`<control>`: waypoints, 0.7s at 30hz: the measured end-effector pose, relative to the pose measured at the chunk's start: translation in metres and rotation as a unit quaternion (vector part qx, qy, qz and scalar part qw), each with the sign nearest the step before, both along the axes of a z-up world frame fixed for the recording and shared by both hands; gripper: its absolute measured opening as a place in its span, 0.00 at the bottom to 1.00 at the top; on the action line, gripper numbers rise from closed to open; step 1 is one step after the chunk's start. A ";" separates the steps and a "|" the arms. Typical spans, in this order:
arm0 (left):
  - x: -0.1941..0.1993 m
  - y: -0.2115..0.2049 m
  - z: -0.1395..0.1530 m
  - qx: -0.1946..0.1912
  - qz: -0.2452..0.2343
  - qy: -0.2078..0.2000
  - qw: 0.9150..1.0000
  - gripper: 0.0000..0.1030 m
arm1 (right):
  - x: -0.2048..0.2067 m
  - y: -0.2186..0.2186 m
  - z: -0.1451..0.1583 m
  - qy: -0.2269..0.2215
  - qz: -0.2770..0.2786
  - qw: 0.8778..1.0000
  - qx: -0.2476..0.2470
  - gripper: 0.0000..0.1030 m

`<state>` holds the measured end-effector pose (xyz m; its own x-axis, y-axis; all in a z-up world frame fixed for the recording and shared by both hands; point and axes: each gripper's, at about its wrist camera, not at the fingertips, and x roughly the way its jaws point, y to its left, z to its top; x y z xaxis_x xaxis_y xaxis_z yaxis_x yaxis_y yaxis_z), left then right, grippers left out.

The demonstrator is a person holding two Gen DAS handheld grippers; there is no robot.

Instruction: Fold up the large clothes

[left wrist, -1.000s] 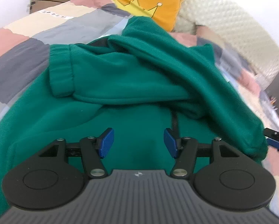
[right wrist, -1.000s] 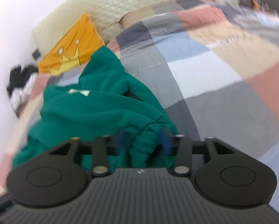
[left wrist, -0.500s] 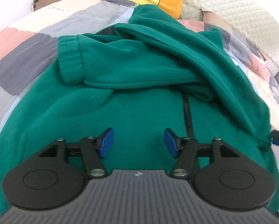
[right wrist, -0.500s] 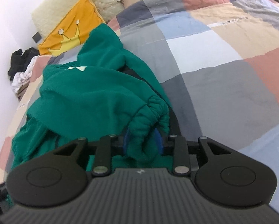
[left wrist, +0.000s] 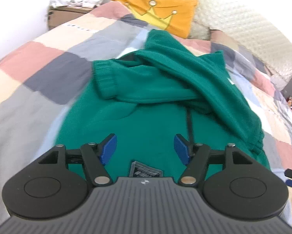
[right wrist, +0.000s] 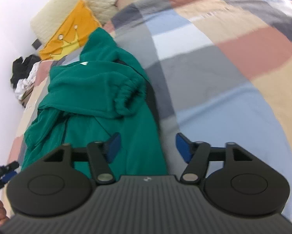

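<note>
Green fleece jacket (left wrist: 155, 120) lay on the quilt (left wrist: 48, 74), sleeves crossed at 12 o'clock; soft, floppy, best pinched at hem corners. Left gripper (left wrist: 146, 149) spread, empty; right gripper (right wrist: 146, 146) just opened, empty.

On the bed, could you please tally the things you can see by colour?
Green: 1, the fleece jacket
Orange: 1, the crown pillow
Cream: 1, the quilted pillow
Patchwork of pink, grey, beige and blue: 1, the bedcover
Total: 4
</note>
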<state>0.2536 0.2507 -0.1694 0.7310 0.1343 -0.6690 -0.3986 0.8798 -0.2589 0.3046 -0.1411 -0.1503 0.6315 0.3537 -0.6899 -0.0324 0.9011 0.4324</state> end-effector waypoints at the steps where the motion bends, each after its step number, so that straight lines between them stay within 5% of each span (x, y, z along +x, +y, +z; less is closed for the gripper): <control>1: -0.006 0.004 0.001 -0.001 0.006 0.005 1.000 0.70 | -0.001 -0.005 -0.004 0.013 -0.007 1.000 0.012 0.68; 10: -0.042 0.061 0.005 -0.028 0.055 0.063 0.996 0.76 | 0.004 -0.021 -0.045 0.100 -0.041 0.989 0.103 0.68; 21: -0.042 0.111 -0.045 -0.205 0.124 0.086 0.967 0.76 | 0.008 -0.015 -0.064 0.129 -0.035 0.980 0.146 0.68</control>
